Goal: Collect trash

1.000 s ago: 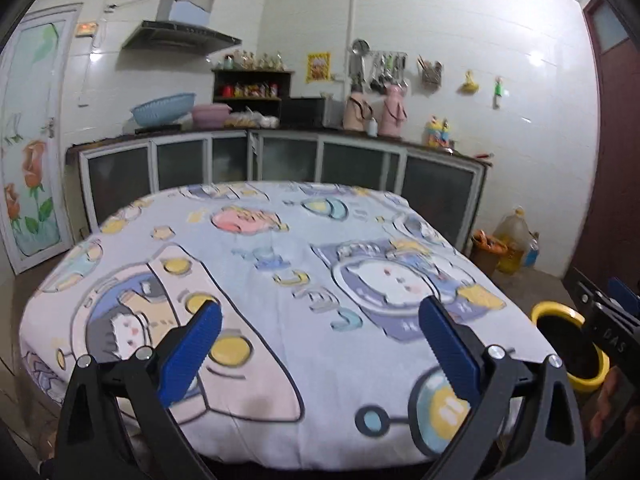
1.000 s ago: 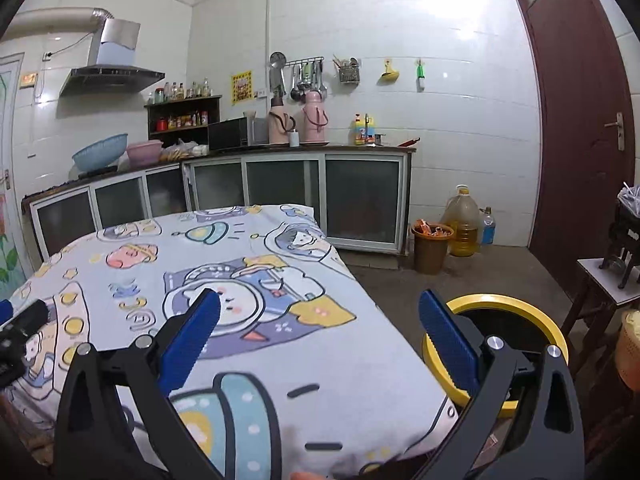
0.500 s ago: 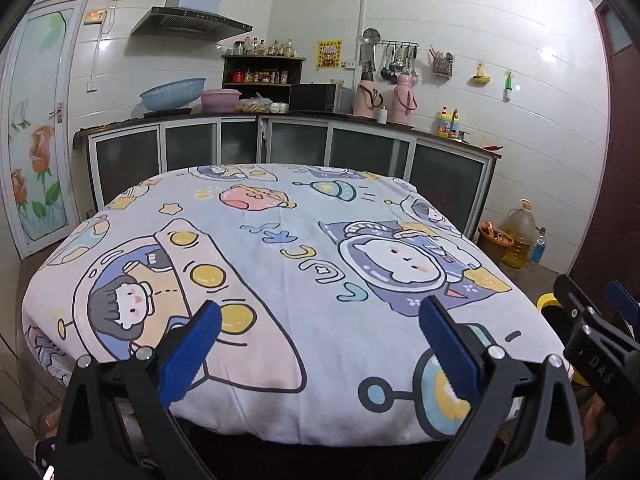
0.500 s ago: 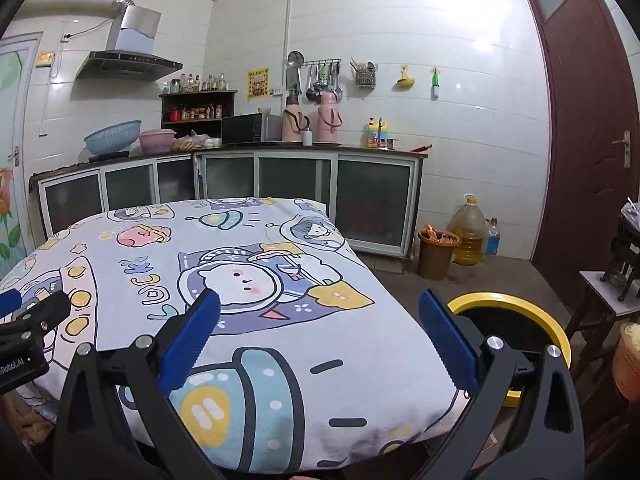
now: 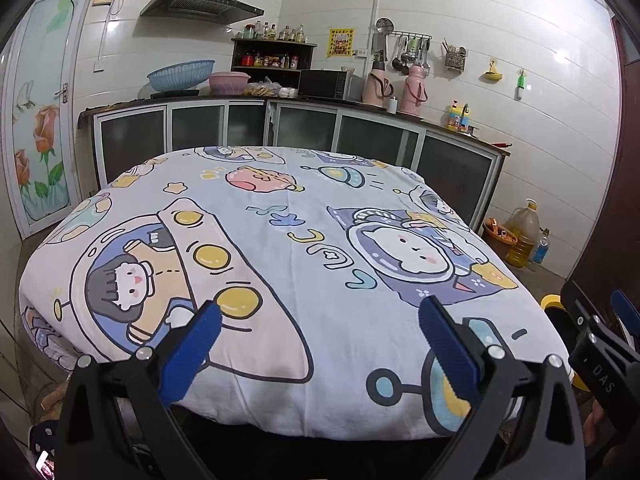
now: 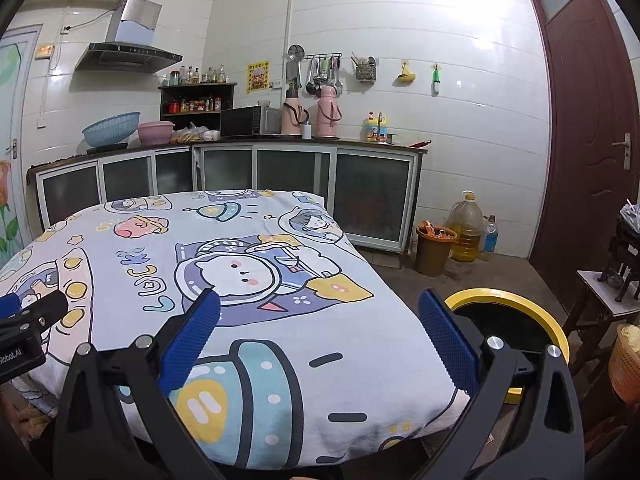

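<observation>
Ahead of me a cartoon-printed cloth (image 5: 280,248) covers the table. Behind it a dark worktop (image 6: 224,142) runs along the tiled wall over glass-fronted cabinets (image 6: 296,172). On it stand a blue basket (image 6: 111,129), a pink basin (image 6: 155,132), a microwave (image 6: 248,121) and two pink flasks (image 6: 329,112). A range hood (image 5: 202,2) hangs above. A big oil jug (image 6: 466,228) sits on the floor near a brown door (image 6: 588,120).
</observation>
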Motion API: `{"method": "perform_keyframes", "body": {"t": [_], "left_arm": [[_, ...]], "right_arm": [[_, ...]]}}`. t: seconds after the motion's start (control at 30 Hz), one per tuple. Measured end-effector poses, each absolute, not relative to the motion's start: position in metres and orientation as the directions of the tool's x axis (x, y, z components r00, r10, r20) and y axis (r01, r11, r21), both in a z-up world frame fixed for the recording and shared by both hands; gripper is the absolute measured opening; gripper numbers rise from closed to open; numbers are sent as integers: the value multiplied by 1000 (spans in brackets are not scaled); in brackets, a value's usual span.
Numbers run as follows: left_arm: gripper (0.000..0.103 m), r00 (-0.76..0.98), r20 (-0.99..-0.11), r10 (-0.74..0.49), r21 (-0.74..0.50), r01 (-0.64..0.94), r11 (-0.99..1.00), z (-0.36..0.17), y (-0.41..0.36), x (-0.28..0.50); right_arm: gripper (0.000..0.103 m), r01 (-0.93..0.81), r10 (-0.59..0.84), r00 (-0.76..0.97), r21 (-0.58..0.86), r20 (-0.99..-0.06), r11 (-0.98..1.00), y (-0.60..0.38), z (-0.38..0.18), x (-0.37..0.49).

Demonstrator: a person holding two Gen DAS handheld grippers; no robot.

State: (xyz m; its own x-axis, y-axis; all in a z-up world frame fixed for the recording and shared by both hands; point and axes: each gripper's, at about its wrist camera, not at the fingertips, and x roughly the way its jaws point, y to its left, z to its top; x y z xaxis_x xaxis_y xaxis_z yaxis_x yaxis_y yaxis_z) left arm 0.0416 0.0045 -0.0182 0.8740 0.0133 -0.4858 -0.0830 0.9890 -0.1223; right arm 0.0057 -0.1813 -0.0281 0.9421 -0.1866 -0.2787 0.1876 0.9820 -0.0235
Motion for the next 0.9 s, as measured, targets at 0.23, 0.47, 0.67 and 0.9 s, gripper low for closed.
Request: {"method": "perform_keyframes", "body": {"t": [0.23,0.47,0.67,0.9], "left_arm": [[95,872,-489,6,-130,-79,988,-19,4,41],[95,870,-493,0,-129,-74,989,-19,2,41],[95,872,-490,0,-126,-71,989,-18,0,40],[95,873,-487,1,-123,-69,990,-16,-1,41]], "right_arm": [[95,189,-188,940,-24,-285,982,-180,-30,5],[95,190,-188,938,-20,-292,982,-181,-31,7],[95,191,-188,937,-20,-293,981,-181,-31,7],[95,193,-190,935,-20,-301,981,-181,-34,9]]}}
